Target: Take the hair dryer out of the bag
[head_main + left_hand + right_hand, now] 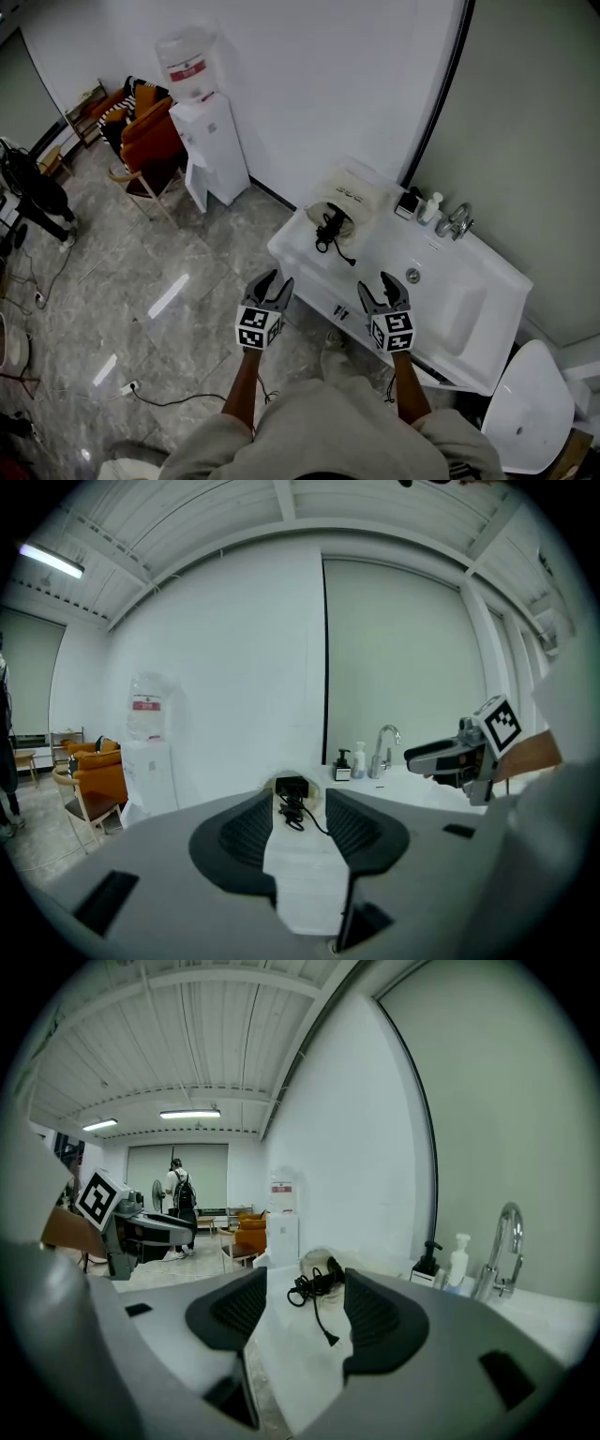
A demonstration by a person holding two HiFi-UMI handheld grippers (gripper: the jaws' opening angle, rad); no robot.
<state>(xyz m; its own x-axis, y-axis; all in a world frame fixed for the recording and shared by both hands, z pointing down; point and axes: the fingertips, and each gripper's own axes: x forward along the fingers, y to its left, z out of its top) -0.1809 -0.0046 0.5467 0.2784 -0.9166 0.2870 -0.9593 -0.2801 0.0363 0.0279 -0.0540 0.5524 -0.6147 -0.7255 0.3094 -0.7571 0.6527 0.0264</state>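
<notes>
Both grippers are up in front of me, short of the white vanity counter (394, 246), not touching anything. Left gripper (277, 279): jaws apart, nothing between the pads. Right gripper (377, 284): jaws apart too, a bit wider, also empty. In the head view the hair dryer (330, 225) is at 12 o'clock from the two grippers, black, sitting in the mouth of the cream bag (361, 192) that lies on the counter's left end. Its black cord (345, 255) spills out toward 6 o'clock onto the counter, with the plug lying loose. In each gripper view the dryer lines up in the gap between the jaws, well apart from them. The faucet (457, 220) is at 3 o'clock from the bag, with small bottles (431, 206) just beside it. The sink basin (459, 305) is at 4 o'clock. The water dispenser (211, 141) stands against the wall at 10 o'clock, and orange chairs (150, 136) sit further left of it.
</notes>
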